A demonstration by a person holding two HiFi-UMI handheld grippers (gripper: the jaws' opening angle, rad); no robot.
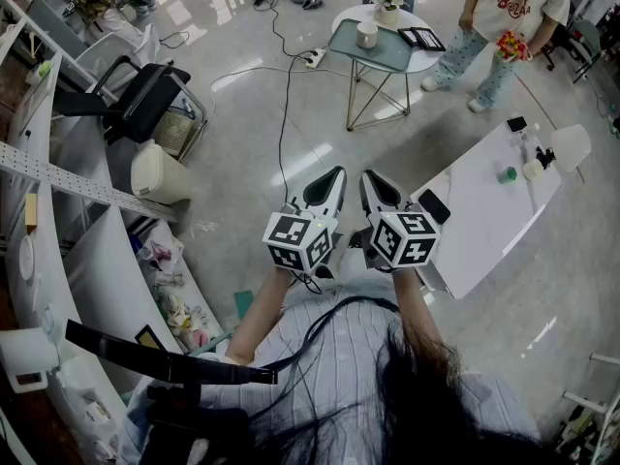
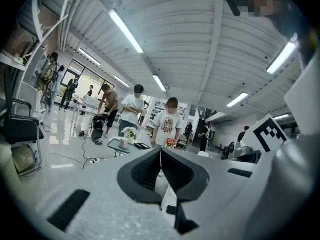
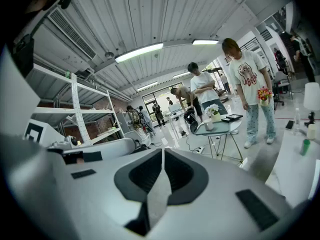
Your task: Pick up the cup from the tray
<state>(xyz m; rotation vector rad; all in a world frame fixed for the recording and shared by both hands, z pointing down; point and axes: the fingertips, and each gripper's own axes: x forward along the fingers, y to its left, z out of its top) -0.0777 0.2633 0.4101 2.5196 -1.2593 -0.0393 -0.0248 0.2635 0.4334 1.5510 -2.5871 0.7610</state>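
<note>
The left forearm and right forearm reach forward, holding the left gripper and right gripper close side by side, tips pointing ahead. Both grippers' jaws are pressed together, with nothing between them.

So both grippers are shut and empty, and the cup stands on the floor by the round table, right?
Not the floor: the head view shows the cup standing on the tray on the round table. The left gripper and right gripper are shut and empty.
</note>
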